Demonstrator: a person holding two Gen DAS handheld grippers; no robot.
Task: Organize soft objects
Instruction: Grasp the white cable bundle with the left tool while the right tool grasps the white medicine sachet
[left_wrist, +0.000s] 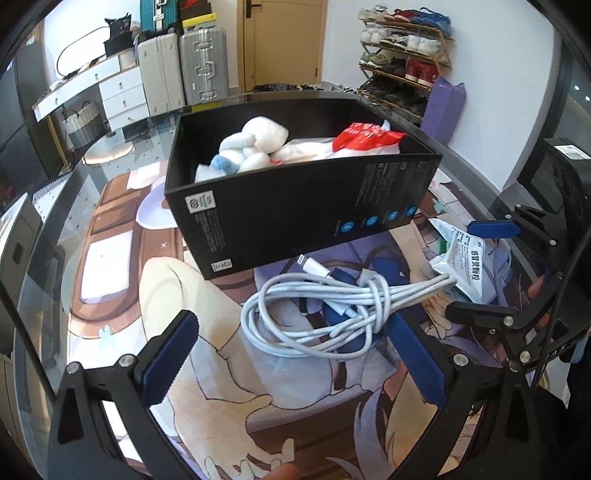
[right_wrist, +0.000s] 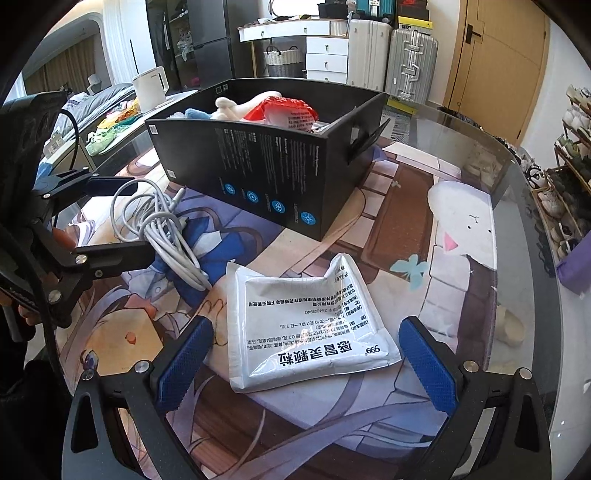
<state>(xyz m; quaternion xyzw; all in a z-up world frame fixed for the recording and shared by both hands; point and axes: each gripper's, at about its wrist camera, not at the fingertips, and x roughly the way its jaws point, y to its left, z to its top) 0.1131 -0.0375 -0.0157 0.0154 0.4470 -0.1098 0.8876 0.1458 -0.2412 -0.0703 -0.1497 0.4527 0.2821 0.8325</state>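
Cable (left_wrist: 325, 314), frame centre, sits between released left tongs (left_wrist: 295, 363); sachet (right_wrist: 310, 328) between released right tongs (right_wrist: 308, 363). Next: clench, lift into box (left_wrist: 295, 206).

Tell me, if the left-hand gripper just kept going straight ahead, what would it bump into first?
Most likely the coiled white charging cable, which lies on the table between the open left gripper and the black cardboard box behind it. Depth is hard to judge through the fisheye.

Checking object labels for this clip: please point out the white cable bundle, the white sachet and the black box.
white cable bundle (left_wrist: 332, 314), left wrist view, knotted middle.
white sachet (right_wrist: 310, 325), right wrist view, printed face.
black box (left_wrist: 295, 206), left wrist view, near side wall.
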